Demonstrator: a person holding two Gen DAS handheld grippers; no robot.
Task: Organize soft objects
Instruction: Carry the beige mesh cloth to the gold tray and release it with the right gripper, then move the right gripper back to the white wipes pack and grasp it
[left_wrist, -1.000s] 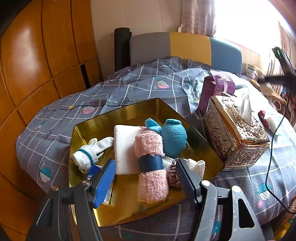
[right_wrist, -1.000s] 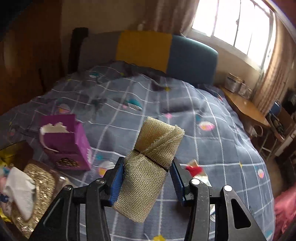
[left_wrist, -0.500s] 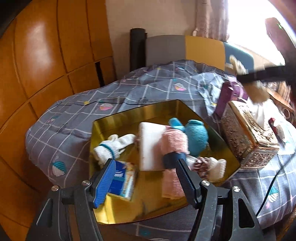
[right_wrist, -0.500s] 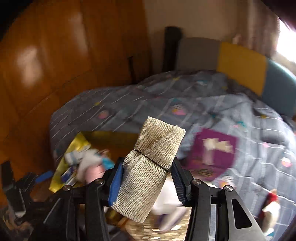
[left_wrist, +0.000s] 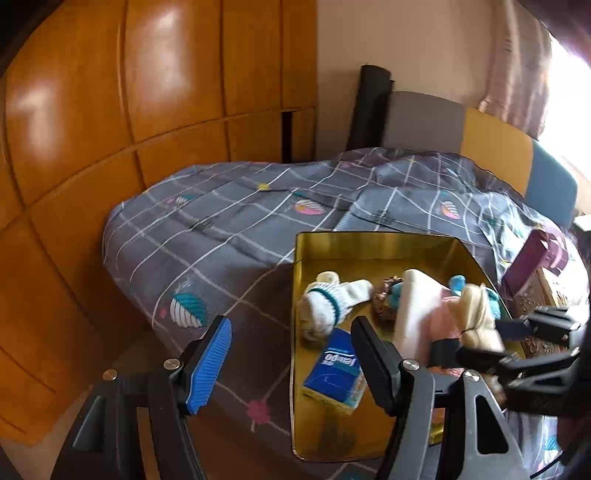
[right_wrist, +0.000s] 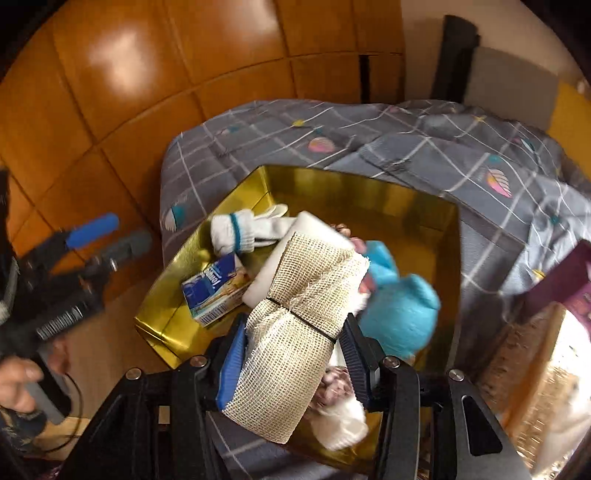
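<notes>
the right gripper (right_wrist: 291, 354) has its jaws clamped on a rolled beige mesh cloth (right_wrist: 295, 332), held over the gold tray (right_wrist: 406, 206) on the bed (right_wrist: 424, 155). the left gripper (left_wrist: 291, 362) has its jaws wide apart and empty, beside the tray's edge.

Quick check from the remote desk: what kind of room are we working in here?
Most likely a bedroom. A bed with a grey patterned quilt and a padded headboard fills the views, wooden wardrobe panels line the wall, and a curtain hangs by a bright window.
</notes>
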